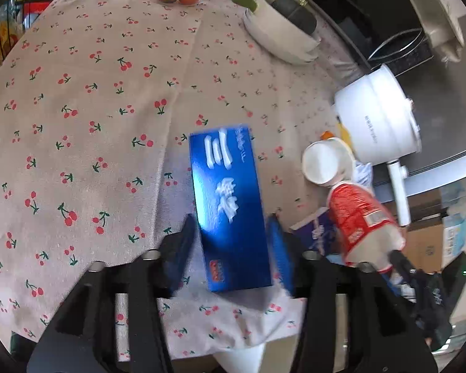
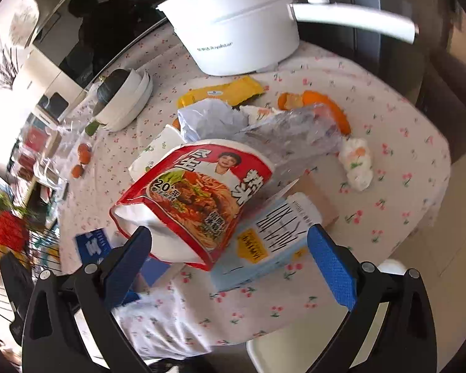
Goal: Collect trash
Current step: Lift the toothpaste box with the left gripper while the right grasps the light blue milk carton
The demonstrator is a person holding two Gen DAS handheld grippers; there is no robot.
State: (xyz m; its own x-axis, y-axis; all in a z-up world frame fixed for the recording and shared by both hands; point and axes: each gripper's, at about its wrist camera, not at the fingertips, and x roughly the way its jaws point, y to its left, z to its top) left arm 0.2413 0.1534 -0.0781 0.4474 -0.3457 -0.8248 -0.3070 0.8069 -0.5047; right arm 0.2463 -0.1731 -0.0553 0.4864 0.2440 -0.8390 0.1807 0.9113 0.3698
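Cherry-print tablecloth (image 1: 87, 99) covers the table; its near edge is cut off behind both claws. Left claw (image 1: 233, 242): parted, glossy blue rectangular carton (image 1: 230, 208) between its pads, contact blurred. Right claw (image 2: 230, 258): wide, crumpled red-and-white noodle cup (image 2: 195, 202) just ahead.

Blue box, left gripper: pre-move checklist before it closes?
1. Blue box lies between the left gripper fingers: ok.
2. Pads pressing the box: not ok; gaps show on both sides, jaws open.
3. Box flat on the tablecloth: ok.
4. Nothing else between the jaws: ok.
5. Clearance to the red noodle cup beside the box: ok, apart.
6. Right gripper free of load: cannot tell; jaws are wide, noodle cup sits at one pad.
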